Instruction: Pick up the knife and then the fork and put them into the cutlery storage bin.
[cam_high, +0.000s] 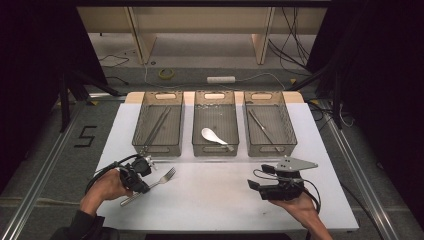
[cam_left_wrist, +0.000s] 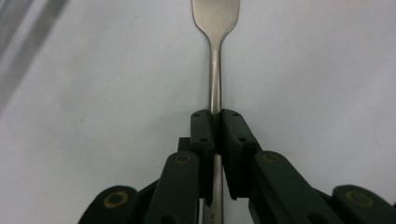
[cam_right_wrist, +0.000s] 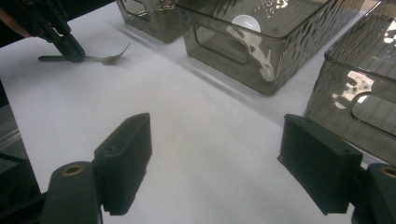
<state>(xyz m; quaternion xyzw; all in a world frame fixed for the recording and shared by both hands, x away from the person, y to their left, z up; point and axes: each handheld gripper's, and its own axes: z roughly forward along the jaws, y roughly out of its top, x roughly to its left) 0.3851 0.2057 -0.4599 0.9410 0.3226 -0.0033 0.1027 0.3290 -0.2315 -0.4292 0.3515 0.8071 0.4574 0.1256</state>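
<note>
The left gripper (cam_left_wrist: 215, 126) has its jaws clamped on the fork (cam_left_wrist: 215, 70) handle; the head runs out ahead of them, flat on the counter (cam_high: 215, 195). The right gripper (cam_right_wrist: 215, 163) stands well apart, jaws wide with nothing between.

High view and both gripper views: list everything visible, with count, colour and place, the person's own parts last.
Fork: one, silver metal, lying on the table's near left, handle clamped in the left tongs.
Bins: three, smoky see-through plastic, in a row across the far half of the table.
Long thin utensils: apparently a pair, grey metal, in the left bin; type unclear.
Spoon: one, white, in the middle bin.
Slim utensil: one, grey metal, in the right bin; type unclear.
Table: one, white top.
Power strip: one, white, on the floor beyond the table.
Left tongs: black, shut on the fork handle.
Right tongs: black, open, over bare table at near right.
Hands: two, entering from the bottom edge.
</note>
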